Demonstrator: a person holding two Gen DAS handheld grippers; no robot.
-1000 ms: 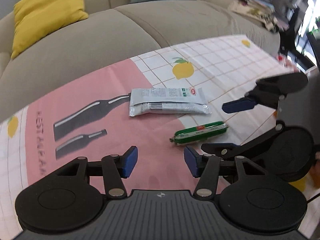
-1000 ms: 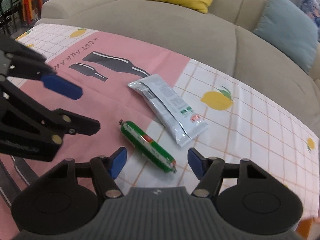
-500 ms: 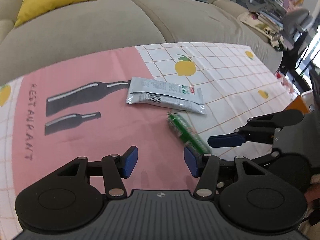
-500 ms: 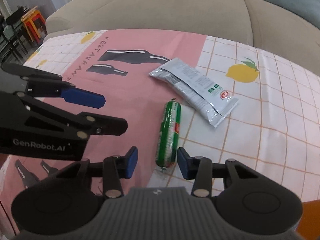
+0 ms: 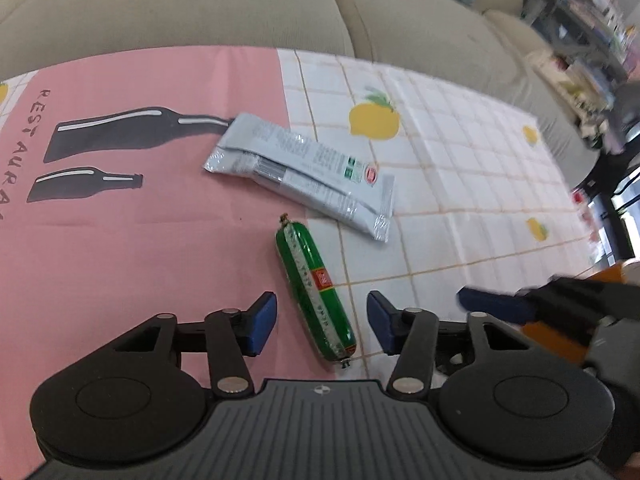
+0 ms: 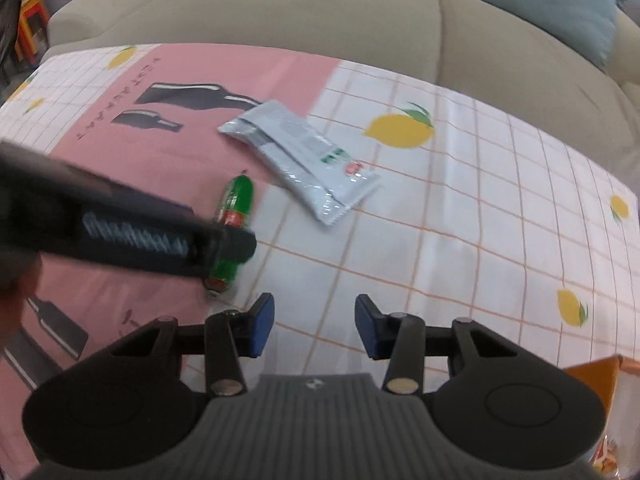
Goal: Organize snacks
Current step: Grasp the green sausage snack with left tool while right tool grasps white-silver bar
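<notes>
The left gripper [image 5: 321, 322] angles steeply down over the green plastic-wrapped sausage stick [image 5: 313, 288] on the pink-and-white tablecloth [image 5: 120, 248]; its jaws are closing, pads clear of it. The right gripper [image 6: 315, 326] is half-open and empty.

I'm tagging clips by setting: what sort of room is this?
Probably a home living room: a beige fabric sofa with a pale blue cushion sits behind a table under a pink-and-white lemon-print tablecloth.
</notes>
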